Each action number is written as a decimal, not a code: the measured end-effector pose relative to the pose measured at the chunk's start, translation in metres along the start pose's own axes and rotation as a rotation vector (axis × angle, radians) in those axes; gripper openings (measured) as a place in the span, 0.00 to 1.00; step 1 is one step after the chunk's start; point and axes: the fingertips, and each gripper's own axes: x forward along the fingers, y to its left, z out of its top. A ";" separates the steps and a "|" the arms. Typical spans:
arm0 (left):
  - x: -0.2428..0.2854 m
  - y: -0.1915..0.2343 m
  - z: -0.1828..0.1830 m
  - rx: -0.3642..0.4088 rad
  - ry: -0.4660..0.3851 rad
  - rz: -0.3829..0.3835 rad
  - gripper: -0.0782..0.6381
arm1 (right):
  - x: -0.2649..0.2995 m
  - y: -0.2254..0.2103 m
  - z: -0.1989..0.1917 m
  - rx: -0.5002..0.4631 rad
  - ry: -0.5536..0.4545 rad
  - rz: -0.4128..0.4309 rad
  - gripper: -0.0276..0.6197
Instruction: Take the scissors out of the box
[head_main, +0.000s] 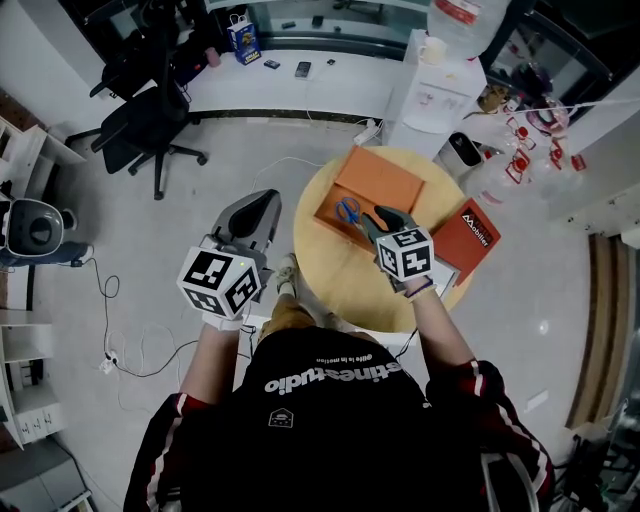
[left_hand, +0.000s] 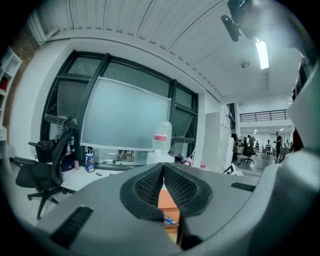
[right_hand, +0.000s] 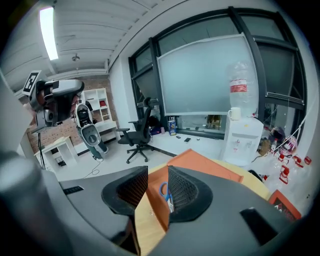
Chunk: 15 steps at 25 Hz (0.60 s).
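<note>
An open orange box (head_main: 365, 195) lies on the round wooden table (head_main: 345, 275), its lid folded back away from me. Blue-handled scissors (head_main: 348, 210) rest inside near the box's front wall. My right gripper (head_main: 372, 222) hovers over the box's near right corner, open, with nothing between its jaws. In the right gripper view the scissors (right_hand: 164, 190) and the box wall (right_hand: 155, 200) show in the gap of the right gripper (right_hand: 157, 186). My left gripper (head_main: 266, 200) hangs over the floor left of the table, away from the box. The left gripper (left_hand: 163, 167) is shut and holds nothing.
A red booklet (head_main: 472, 232) and a white card (head_main: 456, 272) lie at the table's right edge. A water dispenser (head_main: 436, 92) stands behind the table, a black office chair (head_main: 150, 125) at the far left, and a long white desk (head_main: 290, 85) along the back.
</note>
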 end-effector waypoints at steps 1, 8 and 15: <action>0.001 0.003 0.000 -0.002 0.002 0.000 0.13 | 0.005 0.000 -0.002 0.001 0.002 0.004 0.25; 0.011 0.022 -0.009 -0.026 0.032 -0.006 0.13 | 0.042 -0.005 -0.023 -0.026 0.070 0.021 0.25; 0.013 0.043 -0.019 -0.053 0.059 0.023 0.13 | 0.078 -0.010 -0.044 -0.016 0.143 0.034 0.25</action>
